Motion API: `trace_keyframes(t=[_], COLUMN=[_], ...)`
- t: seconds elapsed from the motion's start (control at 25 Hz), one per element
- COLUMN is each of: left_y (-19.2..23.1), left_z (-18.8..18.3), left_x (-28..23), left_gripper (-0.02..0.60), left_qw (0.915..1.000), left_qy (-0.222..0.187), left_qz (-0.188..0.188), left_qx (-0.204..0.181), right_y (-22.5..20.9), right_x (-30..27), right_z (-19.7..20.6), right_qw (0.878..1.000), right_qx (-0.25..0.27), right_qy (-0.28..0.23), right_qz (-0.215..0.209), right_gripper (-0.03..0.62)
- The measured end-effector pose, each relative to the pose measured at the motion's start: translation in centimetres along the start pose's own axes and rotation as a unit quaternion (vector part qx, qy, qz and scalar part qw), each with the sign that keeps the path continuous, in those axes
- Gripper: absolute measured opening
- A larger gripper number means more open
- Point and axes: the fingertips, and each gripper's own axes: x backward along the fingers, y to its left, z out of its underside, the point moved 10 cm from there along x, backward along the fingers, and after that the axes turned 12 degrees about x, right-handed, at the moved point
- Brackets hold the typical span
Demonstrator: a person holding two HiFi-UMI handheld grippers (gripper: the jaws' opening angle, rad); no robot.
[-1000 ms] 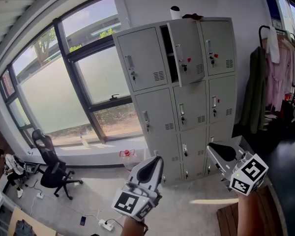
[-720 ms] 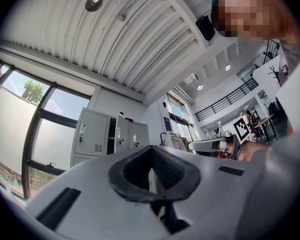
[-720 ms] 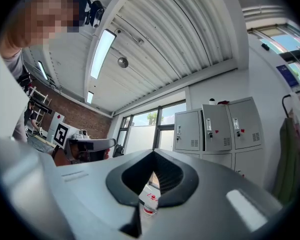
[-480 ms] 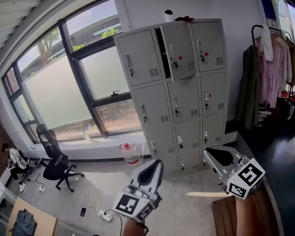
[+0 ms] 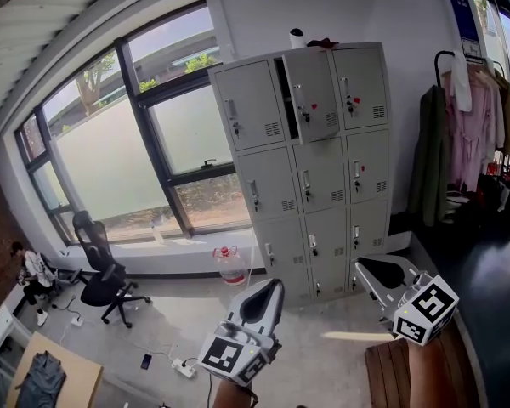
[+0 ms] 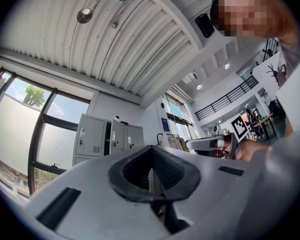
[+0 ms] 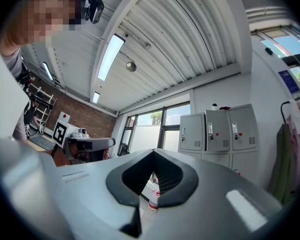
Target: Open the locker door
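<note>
The grey locker (image 5: pixel 310 168) stands against the far wall, three columns wide. Its top middle door (image 5: pixel 313 96) hangs ajar, with a dark gap along its left edge; every other door is closed. My left gripper (image 5: pixel 272 287) and right gripper (image 5: pixel 364 267) are held low, well short of the locker, both shut with nothing in them. The left gripper view has the shut jaws (image 6: pixel 151 152) pointing up, with the locker (image 6: pixel 110 136) small behind them. In the right gripper view the shut jaws (image 7: pixel 153 155) sit below the locker (image 7: pixel 220 129).
A white cup (image 5: pixel 297 38) and a red cloth (image 5: pixel 323 42) sit on the locker. Left of it are big windows, a water jug (image 5: pixel 229 266), an office chair (image 5: pixel 102 274) and a seated person (image 5: pixel 30 270). Clothes rack (image 5: pixel 476 117) at right, wooden platform (image 5: pixel 391 376) near me.
The locker has shrunk and shifted a little in the head view, as if I backed away. Both grippers stay low and shut. The door stays ajar.
</note>
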Motion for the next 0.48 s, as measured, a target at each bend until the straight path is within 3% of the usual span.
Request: trace_keyframes(t=[0.48], left_y=[-1.06], left_z=[-0.67], left_x=[0.91], left_gripper=[0.006], left_qw=[0.9999], left_qy=[-0.006], left_qz=[0.004], left_qx=[-0.010], right_y=[0.38], right_x=[0.95], right_z=[-0.70], right_qw=[1.000], right_qx=[-0.003], right_qy=[-0.009], right_qz=[0.003], right_gripper=[-0.008])
